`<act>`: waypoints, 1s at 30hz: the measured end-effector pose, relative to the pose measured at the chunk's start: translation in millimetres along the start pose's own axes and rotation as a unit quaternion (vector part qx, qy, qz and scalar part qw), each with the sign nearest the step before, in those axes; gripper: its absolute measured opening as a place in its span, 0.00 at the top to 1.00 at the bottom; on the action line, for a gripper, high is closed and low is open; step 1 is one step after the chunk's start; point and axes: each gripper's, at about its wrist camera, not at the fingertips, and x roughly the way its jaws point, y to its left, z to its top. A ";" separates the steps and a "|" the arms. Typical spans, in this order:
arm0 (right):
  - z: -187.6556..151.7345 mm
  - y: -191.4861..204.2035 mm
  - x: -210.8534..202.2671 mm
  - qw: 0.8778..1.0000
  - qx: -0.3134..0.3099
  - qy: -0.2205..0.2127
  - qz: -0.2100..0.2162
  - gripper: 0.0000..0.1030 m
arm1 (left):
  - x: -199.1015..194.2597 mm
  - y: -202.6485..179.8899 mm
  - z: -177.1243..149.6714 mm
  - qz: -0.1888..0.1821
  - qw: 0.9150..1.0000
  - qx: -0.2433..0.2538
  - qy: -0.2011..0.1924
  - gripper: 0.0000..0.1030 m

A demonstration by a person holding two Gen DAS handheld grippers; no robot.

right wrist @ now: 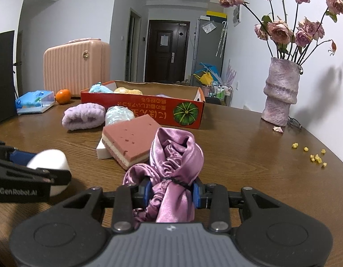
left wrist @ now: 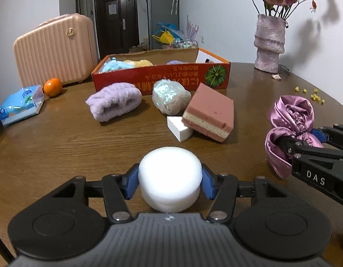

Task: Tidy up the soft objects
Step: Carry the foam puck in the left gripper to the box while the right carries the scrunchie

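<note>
My left gripper (left wrist: 170,181) is shut on a white round sponge (left wrist: 170,173), low over the wooden table; it also shows in the right wrist view (right wrist: 49,162). My right gripper (right wrist: 172,190) is shut on a purple satin cloth (right wrist: 175,160), also seen at the right of the left wrist view (left wrist: 289,120). Ahead lie a pink layered sponge (left wrist: 210,111), a white foam block (left wrist: 178,128), a shiny mesh puff (left wrist: 170,95) and a lilac fluffy band (left wrist: 114,101). Behind them stands a red cardboard box (left wrist: 160,75) holding several soft items.
A peach suitcase (left wrist: 54,49), an orange (left wrist: 52,86) and a blue tissue pack (left wrist: 21,103) sit at the back left. A vase of dried roses (right wrist: 280,91) stands at the back right, with yellow crumbs (right wrist: 316,156) near the table's right edge.
</note>
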 end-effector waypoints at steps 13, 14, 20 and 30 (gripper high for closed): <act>12.0 8.7 0.5 1.000 -0.018 -0.004 0.002 0.67 | -9.9 19.1 16.2 0.006 0.999 -0.007 -0.032 0.45; 13.7 9.9 1.2 1.000 -0.018 -0.005 0.002 0.67 | -10.3 21.1 18.2 0.007 0.999 -0.008 -0.035 0.45; 25.8 15.8 5.0 1.000 -0.025 -0.012 0.003 0.67 | -12.6 30.9 30.1 0.011 0.999 -0.009 -0.051 0.45; 51.3 24.8 19.1 0.999 -0.034 -0.025 0.005 0.67 | -8.0 47.4 56.7 0.016 0.997 -0.025 -0.077 0.45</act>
